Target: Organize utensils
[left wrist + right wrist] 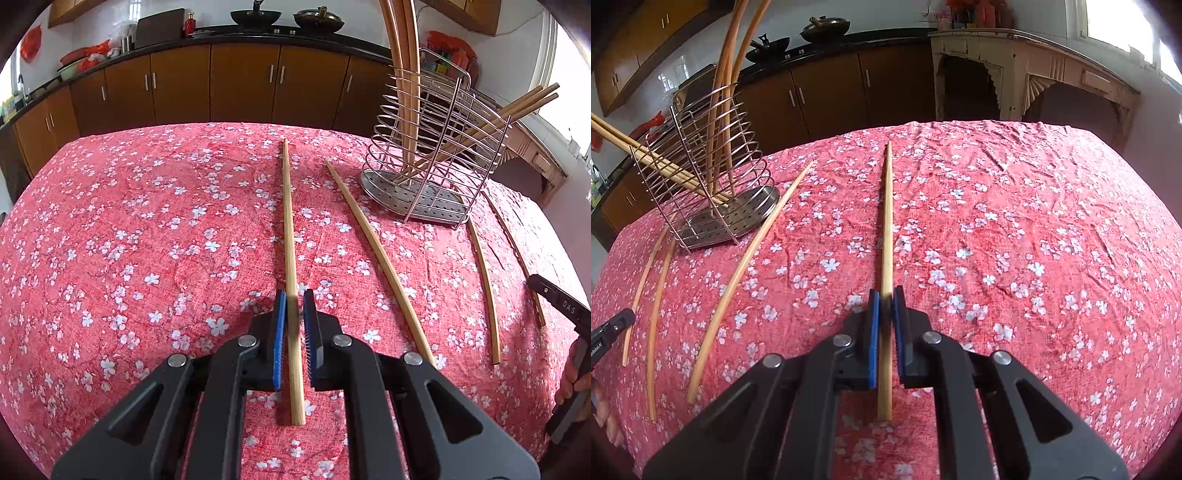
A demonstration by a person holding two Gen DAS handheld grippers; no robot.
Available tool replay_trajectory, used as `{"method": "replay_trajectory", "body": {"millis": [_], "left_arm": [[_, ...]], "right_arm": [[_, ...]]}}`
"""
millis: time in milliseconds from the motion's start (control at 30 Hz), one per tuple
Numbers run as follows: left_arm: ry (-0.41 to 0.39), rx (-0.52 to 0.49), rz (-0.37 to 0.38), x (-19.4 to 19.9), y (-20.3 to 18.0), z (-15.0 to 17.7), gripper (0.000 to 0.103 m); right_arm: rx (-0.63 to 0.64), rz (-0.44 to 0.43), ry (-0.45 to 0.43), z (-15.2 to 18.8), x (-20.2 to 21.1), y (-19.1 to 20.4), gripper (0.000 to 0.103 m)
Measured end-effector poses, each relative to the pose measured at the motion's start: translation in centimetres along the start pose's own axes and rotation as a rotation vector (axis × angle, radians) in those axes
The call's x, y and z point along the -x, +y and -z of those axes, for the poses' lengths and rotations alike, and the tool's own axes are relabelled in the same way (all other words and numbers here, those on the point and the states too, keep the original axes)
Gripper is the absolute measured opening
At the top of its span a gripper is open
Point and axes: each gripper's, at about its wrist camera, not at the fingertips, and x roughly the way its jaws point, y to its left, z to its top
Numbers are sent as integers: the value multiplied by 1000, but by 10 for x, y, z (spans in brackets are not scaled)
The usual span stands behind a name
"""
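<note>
In the left wrist view my left gripper (294, 299) has its blue pads on either side of a wooden chopstick (289, 221) that points away over the red floral tablecloth; a small gap shows on the right pad. In the right wrist view my right gripper (885, 295) is shut on another wooden chopstick (887, 221). A wire utensil rack (436, 162) stands at the far right and holds several chopsticks; it also shows in the right wrist view (709, 177) at the far left. Loose chopsticks (380, 258) (738, 273) lie on the cloth beside it.
The table (147, 221) carries a red cloth with white flowers. Brown kitchen cabinets (221, 85) and a counter with two woks (255, 16) stand behind. The right gripper's body (565, 306) and a hand show at the right edge of the left wrist view.
</note>
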Motion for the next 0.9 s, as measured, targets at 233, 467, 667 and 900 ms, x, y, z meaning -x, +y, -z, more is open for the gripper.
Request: {"method": "replay_trajectory", "body": {"millis": [233,467,667,900], "left_arm": [[1,-39,7,-2,-11,0,25],[5,-75,-57,-3,-27,5,22],[0,-15,-27,2,-15,11,7],[-61,22,30,29,-6,5,7]], "right_arm": [[25,11,1,3,3,5,10],[8,-12,0,8,6,1,9],[-14,-47,-21,10,13,-4,8],[-6,-72,-189,2,63,-7,8]]}}
